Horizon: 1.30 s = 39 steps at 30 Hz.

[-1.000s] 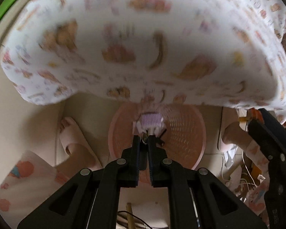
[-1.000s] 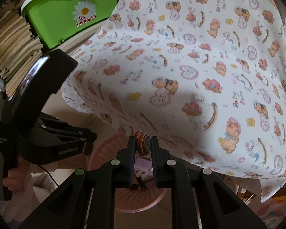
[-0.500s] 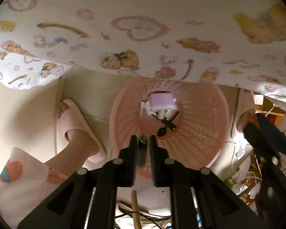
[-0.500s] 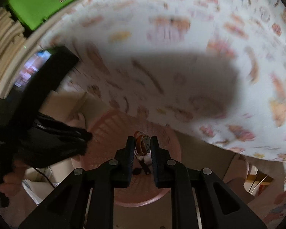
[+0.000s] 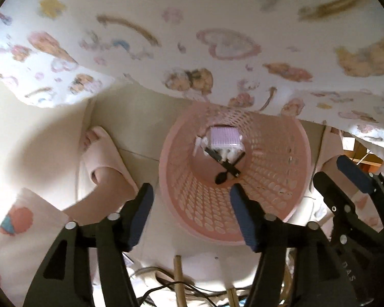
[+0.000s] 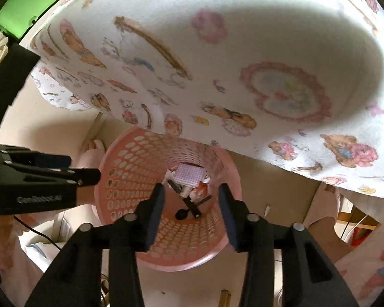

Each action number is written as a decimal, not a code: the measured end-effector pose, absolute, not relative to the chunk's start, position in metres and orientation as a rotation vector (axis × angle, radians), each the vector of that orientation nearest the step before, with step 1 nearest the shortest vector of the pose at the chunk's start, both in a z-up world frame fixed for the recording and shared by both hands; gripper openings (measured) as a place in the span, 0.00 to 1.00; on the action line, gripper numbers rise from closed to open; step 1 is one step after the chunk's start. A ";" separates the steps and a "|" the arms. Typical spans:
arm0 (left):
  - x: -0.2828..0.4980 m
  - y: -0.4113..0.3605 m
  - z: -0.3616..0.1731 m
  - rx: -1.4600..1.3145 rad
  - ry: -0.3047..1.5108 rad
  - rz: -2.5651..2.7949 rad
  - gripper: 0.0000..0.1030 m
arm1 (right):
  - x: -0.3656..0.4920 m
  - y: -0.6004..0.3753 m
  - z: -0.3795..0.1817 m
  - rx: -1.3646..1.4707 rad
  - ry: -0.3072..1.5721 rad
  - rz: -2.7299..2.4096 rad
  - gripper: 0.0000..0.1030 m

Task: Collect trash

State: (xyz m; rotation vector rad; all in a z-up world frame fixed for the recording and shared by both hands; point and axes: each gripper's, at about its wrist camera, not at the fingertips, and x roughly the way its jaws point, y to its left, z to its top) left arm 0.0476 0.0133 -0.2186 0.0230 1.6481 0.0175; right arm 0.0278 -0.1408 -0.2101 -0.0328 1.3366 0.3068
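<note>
Over pink basket (image 5: pixel 281 204): left tongs (image 5: pixel 192 197), right tongs (image 6: pixel 190 197) just opened, empty; trash (image 6: pixel 192 192) now inside.

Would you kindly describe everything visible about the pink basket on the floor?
The pink basket looks like plastic, round, with walls pierced by rows of oval holes and a solid bottom. It stands upright on the pale floor, its far rim under the hanging edge of a printed cloth. Inside lie a lilac checked packet, crossed black sticks and an orange-and-white scrap. Neither gripper touches it.
</note>
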 end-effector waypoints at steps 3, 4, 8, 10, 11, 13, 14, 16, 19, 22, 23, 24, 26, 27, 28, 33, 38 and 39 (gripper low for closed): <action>0.044 0.014 -0.202 0.007 1.605 -0.005 0.62 | 0.028 -0.141 -0.206 -0.047 1.329 0.296 0.47; 0.042 0.015 -0.194 0.010 1.581 -0.006 0.62 | 0.028 -0.142 -0.205 -0.046 1.326 0.292 0.49; 0.038 0.016 -0.162 0.052 1.467 0.004 0.65 | 0.026 -0.143 -0.184 -0.027 1.283 0.293 0.57; 0.036 0.017 -0.148 0.045 1.422 0.004 0.66 | 0.024 -0.145 -0.171 0.002 1.257 0.308 0.64; 0.036 0.018 -0.141 0.045 1.396 0.008 0.68 | 0.023 -0.147 -0.164 0.021 1.242 0.314 0.66; 0.035 0.018 -0.129 0.049 1.348 0.022 0.71 | 0.020 -0.152 -0.151 0.035 1.208 0.312 0.66; 0.035 0.018 -0.122 0.047 1.325 0.024 0.71 | 0.019 -0.153 -0.146 0.036 1.196 0.310 0.67; 0.034 0.021 -0.108 0.029 1.273 0.025 0.72 | 0.017 -0.158 -0.131 0.045 1.153 0.301 0.69; 0.032 0.025 -0.089 0.009 1.190 0.037 0.79 | 0.013 -0.165 -0.109 0.046 1.079 0.272 0.77; 0.032 0.027 -0.071 0.017 1.105 0.063 0.83 | 0.011 -0.170 -0.091 0.013 1.014 0.237 0.84; 0.032 0.027 -0.065 0.017 1.077 0.069 0.83 | 0.010 -0.172 -0.086 0.008 0.997 0.228 0.84; 0.031 0.028 -0.060 0.017 1.054 0.074 0.83 | 0.009 -0.174 -0.081 0.011 0.984 0.221 0.84; 0.029 0.028 -0.052 0.020 1.009 0.083 0.84 | 0.008 -0.181 -0.072 0.025 0.962 0.209 0.85; 0.029 0.027 -0.048 0.021 0.990 0.081 0.85 | 0.007 -0.184 -0.068 0.033 0.948 0.197 0.86; 0.029 0.027 -0.043 0.022 0.976 0.076 0.89 | 0.006 -0.188 -0.065 0.037 0.936 0.186 0.87; 0.025 0.019 -0.032 0.046 0.908 0.060 0.93 | 0.001 -0.198 -0.048 0.032 0.862 0.136 0.89; 0.017 0.011 -0.018 0.062 0.836 0.042 0.98 | -0.005 -0.207 -0.033 0.045 0.767 0.062 1.00; 0.015 0.009 -0.016 0.067 0.823 0.043 0.98 | -0.006 -0.209 -0.029 0.053 0.757 0.064 1.00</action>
